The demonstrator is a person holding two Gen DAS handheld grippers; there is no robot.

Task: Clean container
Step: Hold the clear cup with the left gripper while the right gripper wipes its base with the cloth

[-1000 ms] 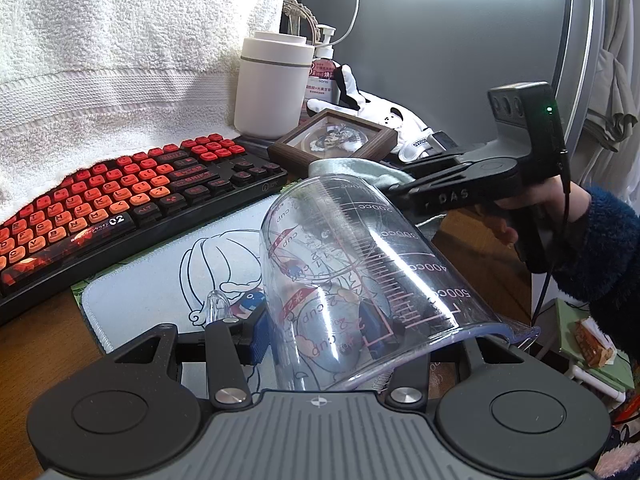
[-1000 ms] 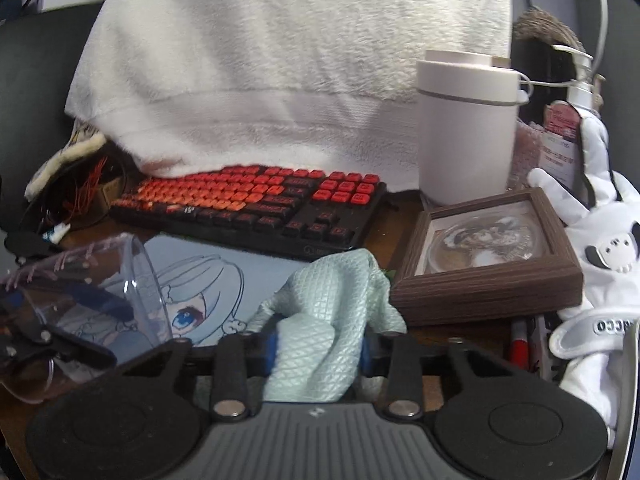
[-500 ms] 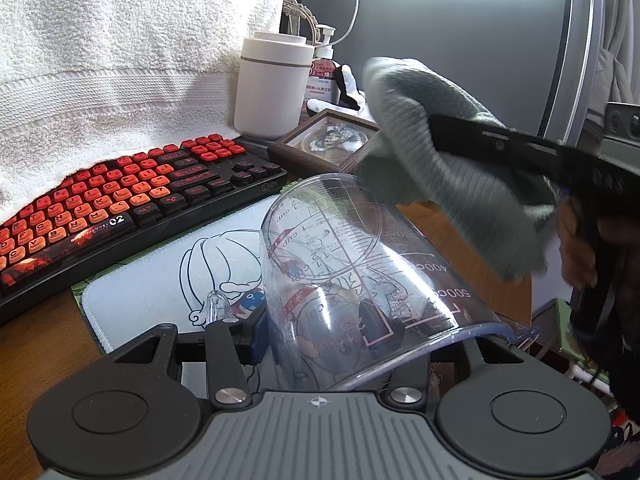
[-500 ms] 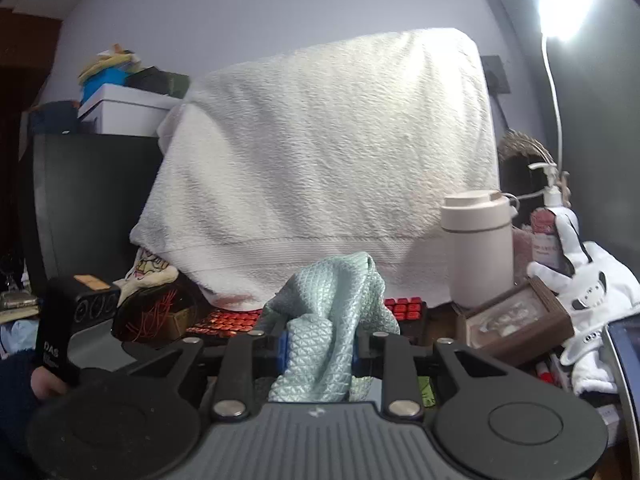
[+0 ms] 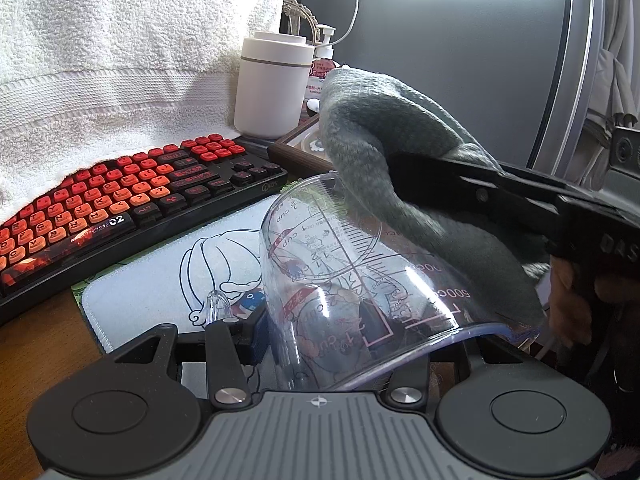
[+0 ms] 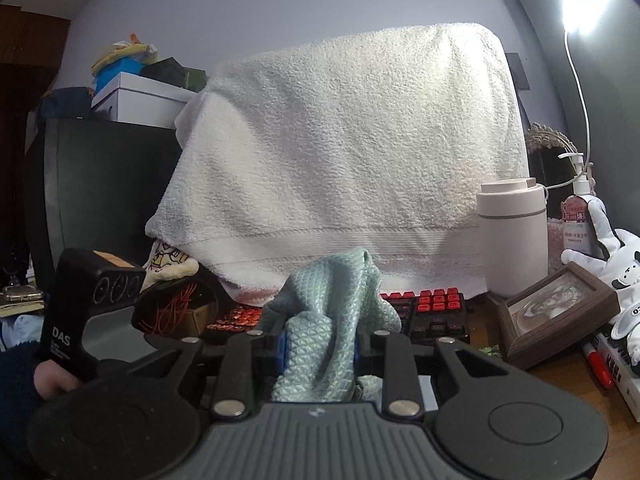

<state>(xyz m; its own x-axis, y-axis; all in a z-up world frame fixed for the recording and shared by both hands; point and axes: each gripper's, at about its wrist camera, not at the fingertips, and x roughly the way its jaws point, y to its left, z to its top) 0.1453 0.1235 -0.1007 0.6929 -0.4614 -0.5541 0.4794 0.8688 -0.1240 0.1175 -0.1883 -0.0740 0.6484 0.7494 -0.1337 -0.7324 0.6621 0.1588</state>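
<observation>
A clear plastic measuring cup with printed scales lies tilted, base pointing away, and my left gripper is shut on its wall near the rim. From the right, my right gripper reaches over the cup, shut on a pale green cloth. The cloth hangs down over the cup's upper right side and seems to touch it. In the right wrist view the cloth is bunched between the right gripper's pads. The cup is hidden there; only the left gripper's body and a hand show.
A red and black keyboard lies behind a printed desk mat. A white canister, a pump bottle, a wooden frame, a plush toy and a red marker crowd the right. A white towel drapes behind.
My right gripper lifted the cloth off the desk and swung it up over the cup, where it now hangs. The left gripper and the cup stayed still.
</observation>
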